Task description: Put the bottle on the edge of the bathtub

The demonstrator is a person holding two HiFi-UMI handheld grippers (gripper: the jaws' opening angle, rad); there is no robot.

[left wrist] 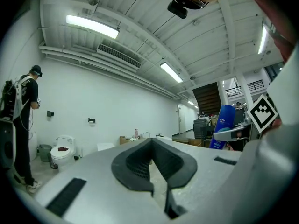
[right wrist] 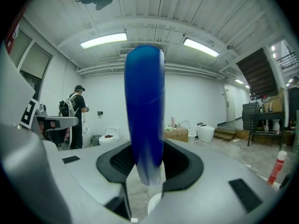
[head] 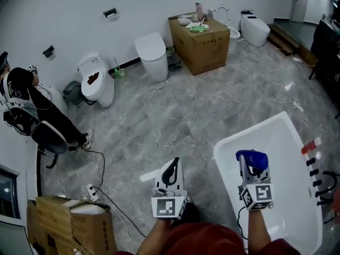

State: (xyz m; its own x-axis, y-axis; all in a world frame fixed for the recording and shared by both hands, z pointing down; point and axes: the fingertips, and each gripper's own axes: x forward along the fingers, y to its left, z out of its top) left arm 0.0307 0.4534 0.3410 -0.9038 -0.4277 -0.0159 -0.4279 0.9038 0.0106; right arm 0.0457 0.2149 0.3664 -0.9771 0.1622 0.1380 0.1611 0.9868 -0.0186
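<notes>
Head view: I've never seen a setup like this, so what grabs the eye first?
A bright blue bottle stands upright, clamped in the right gripper, seen over the big white bathtub at the lower right. Along the far wall runs a line of white toilets with a brown box among them.

Bright, even indoor light from ceiling strip lamps (left wrist: 92, 26), at 11 o'clock in the left gripper view and at 11 and 1 o'clock in the right. Both gripper views curve strongly and vignette to black at the corners. The grey floor (head: 175, 116) carries small glare patches toward 3 o'clock. The bottle (right wrist: 144, 111), close to the lens, is soft-edged.
</notes>
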